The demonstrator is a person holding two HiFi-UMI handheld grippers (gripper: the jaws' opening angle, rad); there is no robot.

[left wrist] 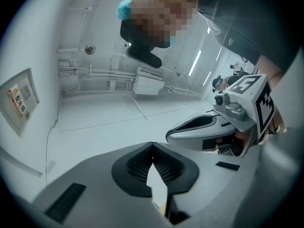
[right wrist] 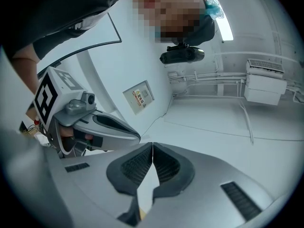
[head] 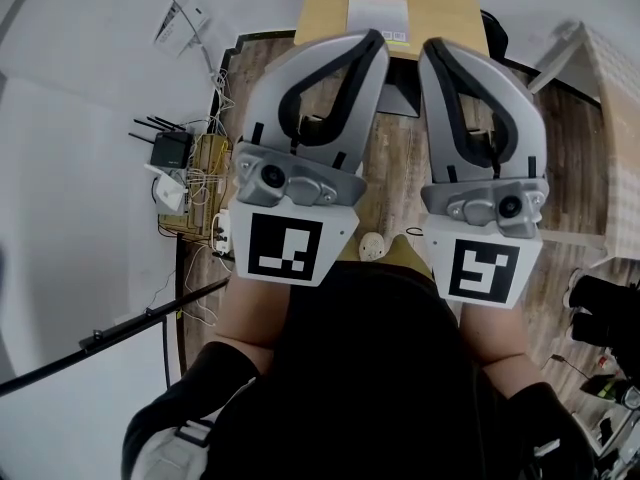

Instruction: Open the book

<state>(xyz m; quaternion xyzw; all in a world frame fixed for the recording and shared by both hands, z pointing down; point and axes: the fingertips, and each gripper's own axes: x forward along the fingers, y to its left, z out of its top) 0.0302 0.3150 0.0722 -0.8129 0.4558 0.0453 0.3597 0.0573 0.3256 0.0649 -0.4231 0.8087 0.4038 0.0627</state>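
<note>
A closed book [head: 378, 15] with a yellow and white cover lies on the wooden table [head: 440, 8] at the top of the head view, far ahead of both grippers. My left gripper [head: 375, 40] and right gripper [head: 432, 48] are held up side by side close to the head camera, tips pointing toward the table. In the left gripper view the left gripper [left wrist: 152, 145] has its jaws together with nothing between them, aimed up at the ceiling. The right gripper [right wrist: 152, 145] is likewise shut and empty. Each gripper view shows the other gripper beside it.
A router with antennas [head: 170, 148] sits on a small shelf with tangled cables at the left wall. A dark pole [head: 130, 323] crosses the lower left. Dark items [head: 605, 313] stand on the wooden floor at the right. An air conditioner [right wrist: 265, 82] hangs near the ceiling.
</note>
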